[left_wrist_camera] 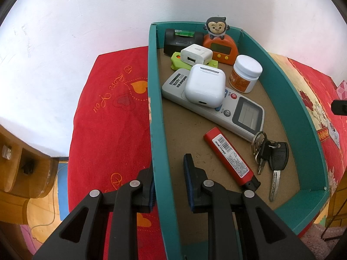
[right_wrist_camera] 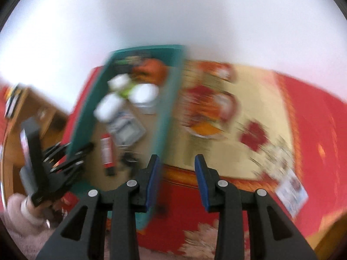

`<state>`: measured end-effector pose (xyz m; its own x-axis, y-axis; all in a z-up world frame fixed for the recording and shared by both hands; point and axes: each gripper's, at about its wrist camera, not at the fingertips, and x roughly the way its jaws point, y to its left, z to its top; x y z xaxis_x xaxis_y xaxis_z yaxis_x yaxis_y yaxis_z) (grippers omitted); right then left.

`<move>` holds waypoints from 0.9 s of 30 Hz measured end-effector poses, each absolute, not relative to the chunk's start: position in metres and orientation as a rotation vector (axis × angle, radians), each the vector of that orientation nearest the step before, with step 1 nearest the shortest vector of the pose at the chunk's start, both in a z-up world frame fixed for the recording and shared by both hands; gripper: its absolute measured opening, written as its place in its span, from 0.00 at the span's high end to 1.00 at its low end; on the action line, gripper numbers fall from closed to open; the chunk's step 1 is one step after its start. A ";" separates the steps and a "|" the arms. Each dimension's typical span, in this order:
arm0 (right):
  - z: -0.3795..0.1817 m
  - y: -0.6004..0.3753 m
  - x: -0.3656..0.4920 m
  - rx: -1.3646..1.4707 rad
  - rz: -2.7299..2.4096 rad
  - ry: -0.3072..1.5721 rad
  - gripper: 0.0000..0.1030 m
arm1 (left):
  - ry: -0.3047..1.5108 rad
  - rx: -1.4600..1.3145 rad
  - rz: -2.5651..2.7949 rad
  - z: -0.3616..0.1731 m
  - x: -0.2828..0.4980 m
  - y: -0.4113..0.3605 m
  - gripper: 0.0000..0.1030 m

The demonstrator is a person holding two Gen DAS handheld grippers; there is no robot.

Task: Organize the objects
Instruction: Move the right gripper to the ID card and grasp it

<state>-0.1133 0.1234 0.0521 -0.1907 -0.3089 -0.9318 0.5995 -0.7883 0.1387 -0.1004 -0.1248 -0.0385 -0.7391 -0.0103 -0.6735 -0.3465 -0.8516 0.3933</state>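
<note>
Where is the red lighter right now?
In the left wrist view, the lighter lies on the floor of the teal box, between the remote and the keys, just ahead of the left gripper.

A plain white wall (left_wrist_camera: pixel 86 32) is basically the whole backdrop. In front of it is a red cloth (left_wrist_camera: pixel 108 130) with hearts and cursive lettering (orange-ish), and left of the cloth there's some wooden furniture (left_wrist_camera: pixel 19 173).

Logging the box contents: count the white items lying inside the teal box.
4: white USB charger near the back, earbuds case lying on the white remote mid-box, and a white-lidded jar by the right wall. Smaller ones may be hidden underneath.
</note>
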 end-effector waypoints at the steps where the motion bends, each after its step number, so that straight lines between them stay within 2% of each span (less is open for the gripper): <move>1: 0.046 0.140 -0.121 1.539 -2.054 0.303 0.68 | 0.758 -1.035 2.660 -0.038 -0.100 -0.125 0.79; 3: 0.035 0.171 -0.139 1.649 -2.141 0.176 0.65 | 0.760 -1.034 2.659 -0.039 -0.101 -0.122 0.79; 7: 0.015 0.226 -0.163 1.788 -2.314 -0.028 0.39 | 0.760 -1.032 2.656 -0.039 -0.101 -0.122 0.79; 15: -0.022 0.295 -0.185 2.031 -2.440 -0.201 0.34 | 0.759 -1.032 2.657 -0.039 -0.101 -0.122 0.79; 24: -0.035 0.299 -0.190 2.076 -2.486 -0.135 0.23 | 0.759 -1.031 2.659 -0.040 -0.101 -0.121 0.79; 27: -0.035 0.300 -0.191 2.080 -2.482 -0.150 0.22 | 0.759 -1.031 2.658 -0.039 -0.101 -0.123 0.79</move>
<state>-0.1909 0.2996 -0.0349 -0.1740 0.0172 -0.9846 -0.1359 -0.9907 0.0067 -0.1007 -0.1234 -0.0386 -0.7394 -0.0066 -0.6732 -0.3497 -0.8507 0.3925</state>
